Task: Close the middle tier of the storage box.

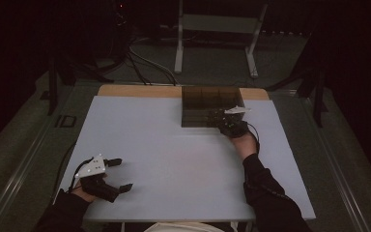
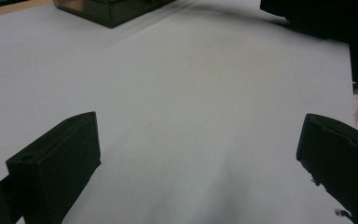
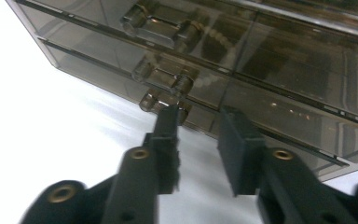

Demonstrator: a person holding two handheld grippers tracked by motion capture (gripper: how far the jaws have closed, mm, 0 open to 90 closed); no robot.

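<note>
The right hand-held gripper [image 3: 198, 140] stands at the front face of a smoked, see-through drawer box [image 3: 270, 60] at the far side of the tabletop [image 1: 174, 154]. Its jaws are partly open with a narrow gap between them and nothing in it. The lowest drawer handle [image 3: 161, 101] lies just ahead of the left jaw tip, touching or nearly touching it, and off to the left of the gap rather than inside it. Two more handles sit above that one on the higher drawers. The left hand-held gripper [image 2: 200, 154] rests well apart from the box, near the person's side of the tabletop, jaws spread wide and holding nothing. Judged risks: if the right jaws close where they stand, they would likely meet on air or clip only the handle's right end, and the grip would slip on a pull. The handle is small, smooth and glossy, so a shallow bite is unreliable. The box looks light and nothing braces it; a pull on a stiff drawer may drag or tip the whole box towards the person instead of opening the drawer. The left jaw pushing forward could also shove the box back. Beads, apparently, show faintly behind the front panels; a jerked drawer could scatter them.
</note>
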